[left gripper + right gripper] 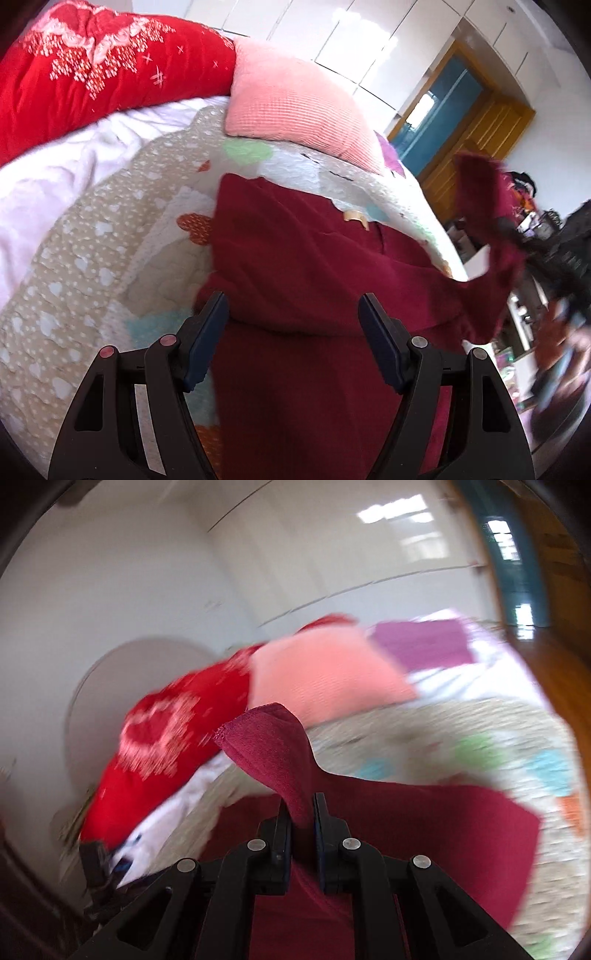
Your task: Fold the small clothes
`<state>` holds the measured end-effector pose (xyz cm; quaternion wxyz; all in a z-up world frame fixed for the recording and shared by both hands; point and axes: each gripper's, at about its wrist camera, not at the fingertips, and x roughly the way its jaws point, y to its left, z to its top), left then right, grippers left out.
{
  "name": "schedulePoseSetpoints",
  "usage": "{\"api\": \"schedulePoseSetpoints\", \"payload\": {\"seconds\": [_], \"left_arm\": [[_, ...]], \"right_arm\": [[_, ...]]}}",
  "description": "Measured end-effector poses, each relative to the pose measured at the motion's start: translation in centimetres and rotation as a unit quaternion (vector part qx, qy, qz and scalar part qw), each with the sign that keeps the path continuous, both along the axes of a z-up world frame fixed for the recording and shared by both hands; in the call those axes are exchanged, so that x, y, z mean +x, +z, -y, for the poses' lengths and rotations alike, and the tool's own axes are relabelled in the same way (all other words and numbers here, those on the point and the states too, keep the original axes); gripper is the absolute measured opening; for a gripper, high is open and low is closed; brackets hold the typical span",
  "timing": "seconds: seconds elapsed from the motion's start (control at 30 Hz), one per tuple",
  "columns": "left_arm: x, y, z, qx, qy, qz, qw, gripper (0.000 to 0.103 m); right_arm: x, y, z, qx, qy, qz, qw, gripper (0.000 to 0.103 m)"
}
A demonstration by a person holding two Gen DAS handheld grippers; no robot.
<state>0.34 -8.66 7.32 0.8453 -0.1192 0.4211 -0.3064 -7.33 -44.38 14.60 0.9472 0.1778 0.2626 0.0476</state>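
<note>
A dark red garment (303, 258) lies on the patterned quilt (92, 240) of a bed. My left gripper (293, 314) is open and hangs just above the garment's near part, holding nothing. My right gripper (301, 812) is shut on a hemmed end of the same dark red garment (269, 742), which sticks up from between the fingers. In the left wrist view that lifted end (491, 236) hangs in the air at the right, off the bed's edge, with the right gripper blurred behind it. The right wrist view is motion-blurred.
A pink pillow (295, 110) and a red duvet (92, 74) lie at the head of the bed, with a white blanket (44, 177) beside them. White wardrobes and a wooden door (461, 122) stand beyond. Cluttered furniture (546, 240) stands to the right of the bed.
</note>
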Motion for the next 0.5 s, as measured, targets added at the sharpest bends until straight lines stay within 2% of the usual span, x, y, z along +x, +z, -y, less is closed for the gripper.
{"api": "schedulePoseSetpoints", "payload": {"seconds": [0.17, 0.23, 0.3, 0.33, 0.4, 0.5], "left_arm": [[0.2, -0.3, -0.1, -0.031, -0.013, -0.017, 0.9993, 0.073], [0.2, -0.3, -0.2, -0.034, -0.014, -0.016, 0.9992, 0.073], [0.2, -0.5, -0.1, -0.030, -0.013, -0.017, 0.9993, 0.073], [0.2, -0.6, 0.0, -0.027, -0.013, -0.019, 0.9994, 0.073], [0.3, -0.7, 0.5, -0.026, -0.016, -0.025, 0.9992, 0.073], [0.4, -0.5, 1.8, -0.015, -0.021, -0.026, 0.9993, 0.073]], "right_arm": [[4.5, -7.4, -7.3, -0.015, 0.050, -0.052, 0.997, 0.009], [6.0, -10.9, -9.6, -0.035, 0.060, -0.100, 0.993, 0.014], [6.6, -12.9, -10.0, -0.031, 0.072, -0.145, 0.986, 0.025], [6.1, -12.8, -9.8, -0.023, 0.076, -0.140, 0.987, 0.027], [4.6, -11.7, -8.7, -0.011, 0.076, -0.125, 0.989, 0.047], [1.3, -9.5, -6.2, -0.006, 0.061, -0.100, 0.993, 0.049]]}}
